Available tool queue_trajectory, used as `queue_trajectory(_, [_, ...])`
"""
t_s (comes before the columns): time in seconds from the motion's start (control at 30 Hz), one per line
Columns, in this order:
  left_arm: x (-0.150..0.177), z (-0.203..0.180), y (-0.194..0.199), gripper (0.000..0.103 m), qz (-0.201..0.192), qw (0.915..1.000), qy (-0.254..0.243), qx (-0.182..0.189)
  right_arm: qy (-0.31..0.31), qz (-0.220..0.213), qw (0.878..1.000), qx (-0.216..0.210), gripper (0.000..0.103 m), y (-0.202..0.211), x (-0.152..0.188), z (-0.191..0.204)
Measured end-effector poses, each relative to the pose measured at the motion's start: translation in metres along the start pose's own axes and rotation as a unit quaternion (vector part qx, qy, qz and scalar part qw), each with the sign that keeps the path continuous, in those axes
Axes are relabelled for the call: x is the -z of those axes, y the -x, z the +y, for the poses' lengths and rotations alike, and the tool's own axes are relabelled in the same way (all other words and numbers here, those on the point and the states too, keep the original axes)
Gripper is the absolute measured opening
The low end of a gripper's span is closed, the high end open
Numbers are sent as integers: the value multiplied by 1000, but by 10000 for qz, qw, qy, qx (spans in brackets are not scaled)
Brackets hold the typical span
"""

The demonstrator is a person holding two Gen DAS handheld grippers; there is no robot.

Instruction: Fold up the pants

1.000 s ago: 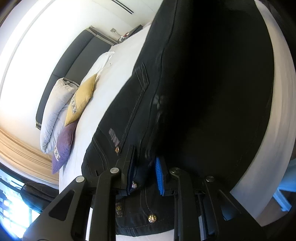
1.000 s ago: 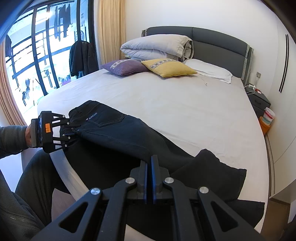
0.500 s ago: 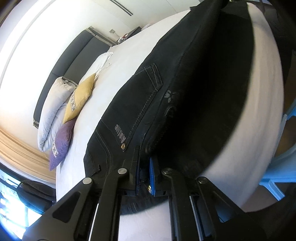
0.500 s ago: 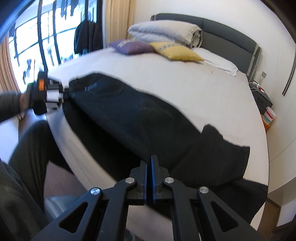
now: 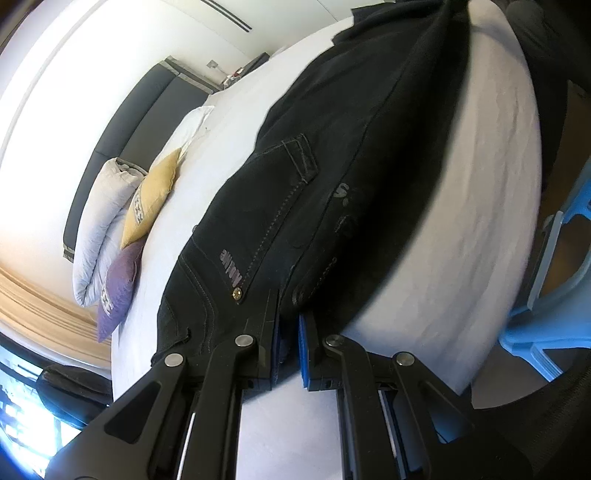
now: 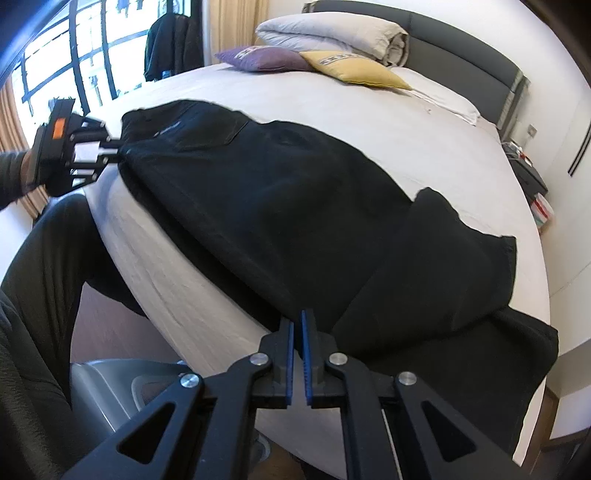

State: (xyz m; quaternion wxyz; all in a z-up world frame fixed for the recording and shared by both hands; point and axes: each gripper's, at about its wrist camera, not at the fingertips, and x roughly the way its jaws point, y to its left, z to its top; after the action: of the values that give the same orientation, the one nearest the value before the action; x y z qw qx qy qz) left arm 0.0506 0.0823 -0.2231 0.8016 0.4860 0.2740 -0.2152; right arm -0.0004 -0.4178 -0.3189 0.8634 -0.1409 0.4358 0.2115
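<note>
Black jeans [image 6: 277,192] lie stretched along the near edge of the white bed [image 6: 369,122], with the leg ends folded back and hanging over the edge at right. My left gripper [image 5: 290,325] is shut on the waistband, just below the back pocket [image 5: 291,173] and its brass rivet. From the right wrist view the left gripper [image 6: 112,151] shows at the far left, gripping the waist. My right gripper [image 6: 297,321] has its jaws together, pinching the lower edge of the trouser legs at the very tips, over the mattress side.
A purple cushion [image 6: 266,59], a yellow cushion [image 6: 354,70] and a rolled duvet [image 6: 332,29] sit by the dark headboard. A nightstand [image 6: 528,173] stands at right, and a blue chair [image 5: 554,277] is beside the bed. A person's dark-clad leg [image 6: 48,258] is at left.
The left jaws have closed tighter on the waistband. The right gripper has sunk toward the bed's edge, and the jeans now lie flatter and more spread on the sheet.
</note>
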Motion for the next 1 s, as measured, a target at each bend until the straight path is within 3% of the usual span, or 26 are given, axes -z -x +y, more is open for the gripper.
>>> queue_trajectory(0.2, [-4, -13, 0, 8, 116, 9999, -19, -58, 56, 196, 9998, 7, 6, -11, 4, 2])
queue_trajectory(0.33, [-1, -27, 7, 8, 76, 9992, -297, -250, -355, 128, 9989, -261, 17, -4, 7, -10])
queue_trajectory(0.43, [-4, -31, 9, 8, 103, 9990, -313, -312, -759, -10, 9955, -572, 46, 10, 8, -25])
queue_trajectory(0.47, [-4, -30, 7, 8, 109, 9990, -282, -316, -922, -94, 9940, -584, 62, 17, 6, -33])
queue_trajectory(0.5, [-5, -31, 8, 8, 119, 9991, -256, -323, -1089, -227, 9926, -489, 69, 24, 3, -43])
queue_trajectory(0.6, [-7, -33, 6, 9, 158, 9989, -237, -369, -1923, -664, 9791, -16, 70, 41, -17, -91])
queue_trajectory(0.67, [-9, -32, 3, 9, 185, 9988, -236, -395, -2397, -708, 9680, 232, 70, 37, -35, -116])
queue_trajectory(0.73, [-7, -34, 5, 9, 212, 9987, -231, -405, -2608, -536, 9623, 558, 70, 21, -60, -136])
queue_trajectory(0.8, [-9, -35, 5, 9, 241, 9987, -203, -404, -2506, -380, 9641, 788, 70, 0, -82, -142])
queue_trajectory(0.87, [-11, -35, 4, 9, 260, 9986, -190, -420, -2418, -58, 9635, 1147, 70, -25, -103, -142])
queue_trajectory(1.0, [-12, -35, 3, 9, 258, 9987, -128, -431, -2268, 454, 9623, 1430, 70, -70, -127, -130])
